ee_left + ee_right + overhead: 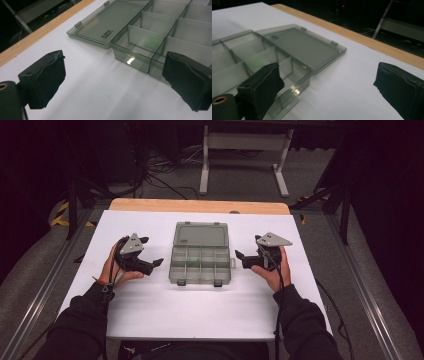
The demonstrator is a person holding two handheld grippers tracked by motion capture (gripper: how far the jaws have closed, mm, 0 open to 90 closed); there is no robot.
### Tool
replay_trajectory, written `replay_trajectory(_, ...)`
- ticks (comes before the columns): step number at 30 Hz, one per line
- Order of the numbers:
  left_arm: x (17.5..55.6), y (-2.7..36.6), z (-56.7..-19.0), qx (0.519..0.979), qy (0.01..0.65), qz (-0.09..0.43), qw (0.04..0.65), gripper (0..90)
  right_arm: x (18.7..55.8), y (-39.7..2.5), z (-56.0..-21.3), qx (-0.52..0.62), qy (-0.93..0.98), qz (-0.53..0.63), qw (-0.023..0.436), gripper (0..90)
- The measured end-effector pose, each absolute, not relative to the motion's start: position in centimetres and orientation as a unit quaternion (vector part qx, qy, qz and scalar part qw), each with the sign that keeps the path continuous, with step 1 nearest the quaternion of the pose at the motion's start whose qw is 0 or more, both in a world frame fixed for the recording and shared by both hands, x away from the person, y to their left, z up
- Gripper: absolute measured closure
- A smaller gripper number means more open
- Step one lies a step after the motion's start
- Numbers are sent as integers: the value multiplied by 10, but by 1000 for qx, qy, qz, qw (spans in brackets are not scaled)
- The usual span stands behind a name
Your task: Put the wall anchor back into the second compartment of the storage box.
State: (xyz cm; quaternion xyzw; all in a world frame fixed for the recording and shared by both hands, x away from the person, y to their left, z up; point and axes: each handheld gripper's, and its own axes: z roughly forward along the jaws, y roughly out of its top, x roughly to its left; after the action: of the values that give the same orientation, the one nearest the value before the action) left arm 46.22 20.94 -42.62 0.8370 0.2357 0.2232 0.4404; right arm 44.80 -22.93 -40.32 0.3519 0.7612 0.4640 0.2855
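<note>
Near edge: left hand-held gripper [150,263] and right hand-held gripper [243,257] both wide open, empty, resting either side of the plastic box [200,262] mid tabletop [150,315]. Box open, lid [201,235] flat behind; compartments look empty exc. a faint green glint. Prob. pre-grasp stage; next move needs jaws onto lid edge or box wall. Nothing blocking. Beyond: a stand's legs [245,160] on floor.

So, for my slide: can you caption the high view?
Two open grippers, left and right, flank an open compartment box on a white table.
</note>
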Motion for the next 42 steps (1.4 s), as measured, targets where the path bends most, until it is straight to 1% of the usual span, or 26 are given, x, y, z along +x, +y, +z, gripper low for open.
replay_trajectory(5, 471, 210, -422, 836, 240, 240, 432, 68, 467, -228, -392, 365, 761, 451, 291, 77)
replay_trajectory(7, 478, 211, -420, 831, 249, 235, 439, 72, 474, -227, -391, 371, 764, 443, 286, 102)
replay_trajectory(8, 481, 211, -420, 832, 249, 236, 436, 80, 477, -226, -391, 369, 766, 436, 294, 110)
replay_trajectory(10, 490, 210, -421, 837, 250, 232, 428, 86, 480, -224, -392, 363, 777, 427, 285, 115)
replay_trajectory(11, 490, 210, -421, 837, 250, 232, 428, 91, 482, -223, -393, 362, 784, 416, 284, 132)
replay_trajectory(13, 499, 208, -420, 837, 254, 242, 419, 119, 488, -223, -394, 371, 788, 413, 266, 168)
replay_trajectory(15, 503, 207, -419, 836, 259, 240, 420, 120, 493, -223, -392, 375, 788, 407, 271, 232)
replay_trajectory(16, 509, 205, -418, 836, 262, 240, 419, 135, 496, -223, -391, 375, 792, 399, 271, 267)
replay_trajectory(17, 509, 205, -418, 836, 262, 240, 419, 174, 496, -223, -391, 375, 792, 399, 271, 267)
replay_trajectory(18, 512, 204, -417, 836, 262, 238, 420, 174, 499, -222, -390, 377, 796, 394, 263, 304)
replay_trajectory(19, 515, 202, -417, 837, 265, 235, 417, 232, 502, -222, -390, 380, 799, 387, 260, 369)
replay_trajectory(21, 520, 199, -417, 841, 267, 230, 411, 267, 508, -219, -390, 378, 806, 383, 246, 449)
replay_trajectory(23, 524, 195, -418, 843, 273, 234, 400, 353, 514, -215, -390, 379, 814, 376, 230, 536)
replay_trajectory(24, 526, 194, -418, 844, 273, 235, 398, 359, 516, -213, -391, 378, 817, 372, 227, 577)
replay_trajectory(25, 526, 192, -419, 848, 268, 227, 396, 479, 519, -209, -393, 371, 824, 369, 218, 659)
replay_trajectory(26, 528, 190, -420, 854, 265, 223, 389, 479, 519, -209, -393, 371, 824, 369, 218, 659)
replay_trajectory(27, 531, 186, -423, 866, 264, 204, 373, 589, 522, -203, -397, 363, 836, 353, 212, 736)
replay_trajectory(28, 531, 186, -423, 866, 264, 204, 373, 713, 522, -203, -397, 363, 836, 353, 212, 736)
replay_trajectory(29, 533, 184, -426, 874, 257, 195, 364, 713, 524, -201, -399, 357, 842, 345, 208, 772)
replay_trajectory(30, 534, 182, -428, 880, 255, 188, 353, 784, 525, -198, -402, 356, 847, 337, 205, 798)
replay_trajectory(31, 537, 179, -434, 889, 251, 179, 337, 855, 527, -195, -408, 351, 859, 320, 193, 863)
replay_trajectory(32, 537, 179, -434, 889, 251, 179, 337, 864, 527, -195, -408, 351, 859, 320, 193, 863)
replay_trajectory(34, 539, 175, -438, 895, 250, 179, 323, 863, 529, -192, -414, 349, 867, 305, 185, 899)
replay_trajectory(37, 543, 171, -442, 900, 253, 178, 306, 873, 533, -188, -420, 347, 874, 287, 183, 900)
replay_trajectory(42, 548, 164, -448, 900, 259, 171, 305, 883, 539, -187, -433, 351, 885, 251, 176, 900)
